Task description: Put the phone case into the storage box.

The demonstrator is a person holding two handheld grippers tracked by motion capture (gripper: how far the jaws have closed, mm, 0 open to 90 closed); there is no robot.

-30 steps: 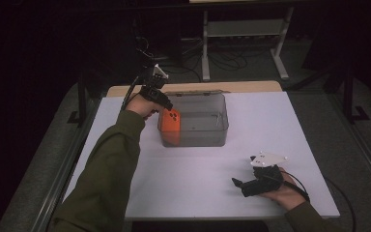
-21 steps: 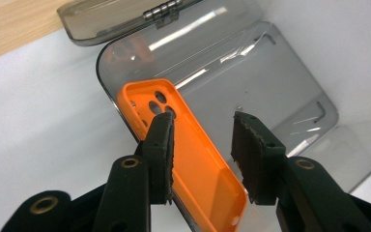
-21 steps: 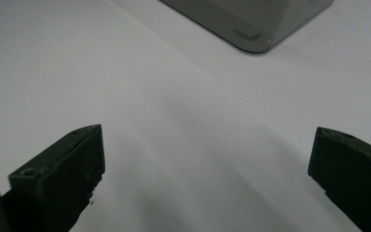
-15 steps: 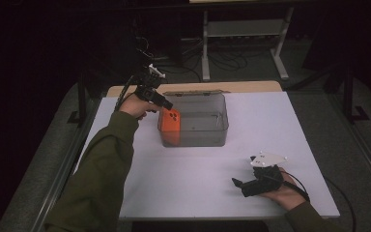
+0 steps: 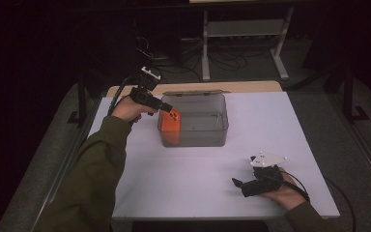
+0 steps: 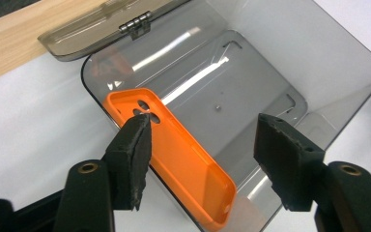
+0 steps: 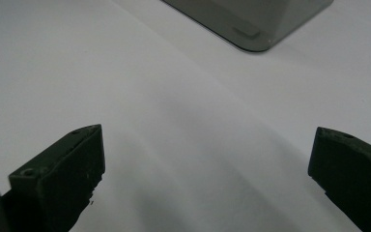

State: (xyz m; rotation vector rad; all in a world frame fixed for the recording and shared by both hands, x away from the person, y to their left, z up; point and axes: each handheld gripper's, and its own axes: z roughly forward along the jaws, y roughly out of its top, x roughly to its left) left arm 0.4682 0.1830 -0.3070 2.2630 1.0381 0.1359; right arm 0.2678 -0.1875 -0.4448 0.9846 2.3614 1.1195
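An orange phone case (image 5: 170, 124) (image 6: 183, 164) leans on its edge against the left wall inside a clear grey plastic box (image 5: 200, 137) (image 6: 328, 63). My left gripper (image 5: 166, 109) (image 6: 205, 129) hovers over the box's left rim, pointing down into it. Its jaws have just been opening and stand apart, and the case sits below the left pad, free of both. My right gripper (image 5: 236, 182) (image 7: 207, 140) rests near the table's front right in the person's hand, open over bare white tabletop.
The box's hinged lid (image 6: 101, 24) (image 5: 193, 92) lies folded back on a wooden strip (image 5: 251, 87) behind the white table top (image 5: 193, 188). A corner of the box (image 7: 251, 29) lies ahead of the right gripper. Metal stands and cables fill the dark floor beyond.
The left hand has drawn back to the left and slightly up from the box, its jaws widening. The orange case stays leaning inside the box. The right gripper has not moved.
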